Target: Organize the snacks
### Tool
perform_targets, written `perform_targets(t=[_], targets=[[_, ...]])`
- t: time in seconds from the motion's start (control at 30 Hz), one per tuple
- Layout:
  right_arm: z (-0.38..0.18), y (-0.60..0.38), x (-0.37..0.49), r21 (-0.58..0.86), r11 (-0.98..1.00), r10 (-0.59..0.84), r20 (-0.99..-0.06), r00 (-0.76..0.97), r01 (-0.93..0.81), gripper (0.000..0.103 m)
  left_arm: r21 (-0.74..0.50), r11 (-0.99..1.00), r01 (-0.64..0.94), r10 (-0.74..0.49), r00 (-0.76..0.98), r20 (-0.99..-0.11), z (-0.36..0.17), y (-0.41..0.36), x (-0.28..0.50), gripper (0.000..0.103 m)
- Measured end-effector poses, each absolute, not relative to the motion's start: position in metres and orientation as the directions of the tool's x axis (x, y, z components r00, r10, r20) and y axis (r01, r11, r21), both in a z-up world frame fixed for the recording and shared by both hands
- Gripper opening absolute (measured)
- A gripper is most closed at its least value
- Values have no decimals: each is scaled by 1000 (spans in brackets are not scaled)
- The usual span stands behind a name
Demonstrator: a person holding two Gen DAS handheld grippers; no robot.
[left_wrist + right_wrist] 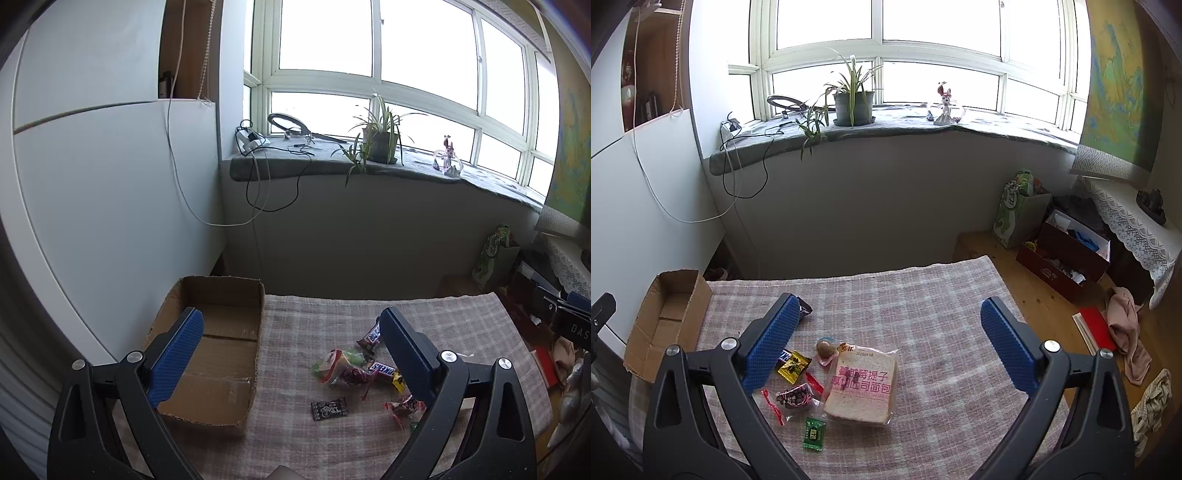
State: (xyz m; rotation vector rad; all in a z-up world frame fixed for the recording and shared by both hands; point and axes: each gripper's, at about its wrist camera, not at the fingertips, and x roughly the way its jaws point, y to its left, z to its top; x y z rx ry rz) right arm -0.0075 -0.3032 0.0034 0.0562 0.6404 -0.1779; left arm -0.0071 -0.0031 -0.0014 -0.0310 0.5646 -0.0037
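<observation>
An empty cardboard box [218,350] sits at the table's left end, also seen as the box [665,317] in the right wrist view. Snacks lie scattered on the checked cloth: a Snickers bar [382,368], a black sachet [330,408], a green-and-red candy bag [338,365], a packet of sliced bread [862,386], a yellow candy [793,365], a green candy [815,434]. My left gripper [291,332] hovers open above the box edge and snacks. My right gripper [890,317] is open above the bread, holding nothing.
The table's cloth [923,295] ends at a wall under a windowsill with a potted plant [853,103] and cables [266,184]. Right of the table, on the wooden floor, stand a dark red box [1067,258], a green bag [1015,210] and clothes [1126,332].
</observation>
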Motion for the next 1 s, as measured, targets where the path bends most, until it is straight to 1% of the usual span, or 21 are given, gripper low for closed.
perform_targets(t=[1.0], targets=[[4, -299, -7, -2, 986, -135, -607, 783, 169, 100, -40, 999, -6, -16, 842, -540, -1, -1, -8, 96]])
